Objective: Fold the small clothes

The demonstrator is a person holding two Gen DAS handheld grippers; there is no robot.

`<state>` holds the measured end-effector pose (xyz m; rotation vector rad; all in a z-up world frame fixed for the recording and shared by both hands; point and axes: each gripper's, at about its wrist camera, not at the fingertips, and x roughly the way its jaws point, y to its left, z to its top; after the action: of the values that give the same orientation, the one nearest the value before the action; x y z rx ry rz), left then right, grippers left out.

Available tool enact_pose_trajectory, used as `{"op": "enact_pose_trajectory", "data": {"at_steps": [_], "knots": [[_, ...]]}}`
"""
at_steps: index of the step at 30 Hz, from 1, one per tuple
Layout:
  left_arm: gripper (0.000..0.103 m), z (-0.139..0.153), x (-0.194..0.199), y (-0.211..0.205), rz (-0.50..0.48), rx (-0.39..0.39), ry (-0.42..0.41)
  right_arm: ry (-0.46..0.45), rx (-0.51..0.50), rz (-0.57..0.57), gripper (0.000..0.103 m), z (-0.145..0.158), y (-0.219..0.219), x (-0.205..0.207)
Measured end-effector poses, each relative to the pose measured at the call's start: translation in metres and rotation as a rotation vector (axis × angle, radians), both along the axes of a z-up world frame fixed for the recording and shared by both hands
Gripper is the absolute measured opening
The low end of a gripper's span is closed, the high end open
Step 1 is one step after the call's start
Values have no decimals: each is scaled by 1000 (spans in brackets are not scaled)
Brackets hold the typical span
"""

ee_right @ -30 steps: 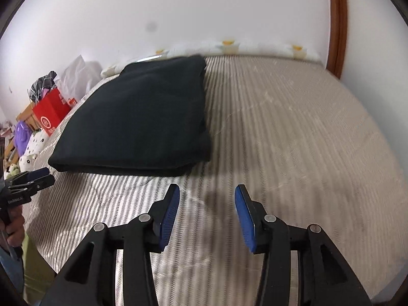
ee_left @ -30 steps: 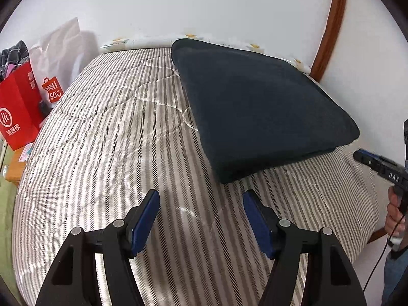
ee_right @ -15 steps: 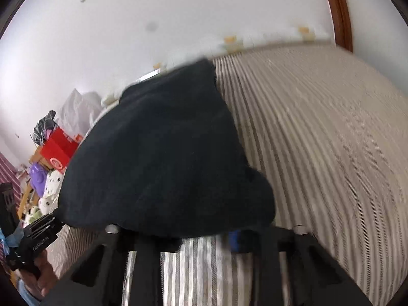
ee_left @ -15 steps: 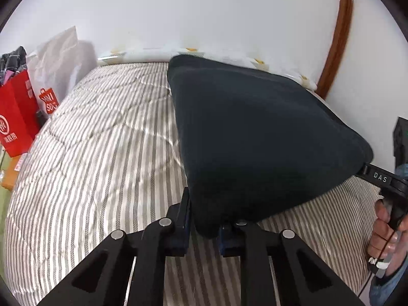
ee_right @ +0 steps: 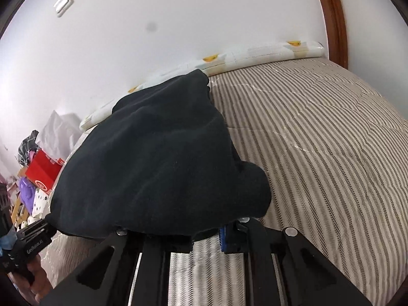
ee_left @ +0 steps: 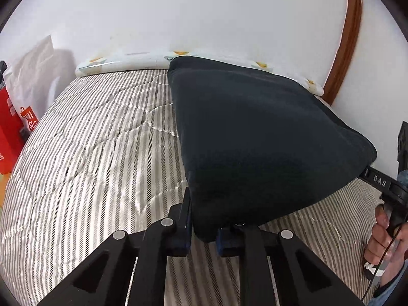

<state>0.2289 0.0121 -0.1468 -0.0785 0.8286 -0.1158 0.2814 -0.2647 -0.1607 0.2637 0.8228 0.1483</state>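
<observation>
On the striped bed point(ee_left: 89, 168), you have the dark folded garment point(ee_left: 255, 137) lifted at its near edge: your left claw point(ee_left: 202, 237) is clamped on one near corner, your right claw point(ee_right: 204, 239) on the other (far edge lying beside the patterned pillow point(ee_right: 267, 53)).

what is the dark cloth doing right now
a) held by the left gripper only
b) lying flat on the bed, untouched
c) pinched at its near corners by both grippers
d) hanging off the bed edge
c: the left gripper and right gripper are each shut on a near corner of the dark cloth, above the striped bed.
</observation>
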Motion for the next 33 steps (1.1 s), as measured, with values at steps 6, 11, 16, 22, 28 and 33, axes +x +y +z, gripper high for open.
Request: {"op": "enact_pose_trajectory", "data": {"at_steps": [6,11,16,22,28,33], "knots": [[12,-1,-14,11,-29,-2,30,68,-93,48,20,4,-1,-19],[11,16,-40,19,-47,-19,24,11,-177,46,24,33,-24,-47],[11,39,-43,24,-36,-72,-8,-54,-157,39,26,56,-29,-43],[34,46,-2,7,-67,-70,4,-132,-86,82,27,57,-1,-34],[38,15,7,6,-66,8,68,20,-219,89,24,17,9,-19],[38,30,6,18,-53,-15,43,-12,-235,113,26,39,4,-21]]}}
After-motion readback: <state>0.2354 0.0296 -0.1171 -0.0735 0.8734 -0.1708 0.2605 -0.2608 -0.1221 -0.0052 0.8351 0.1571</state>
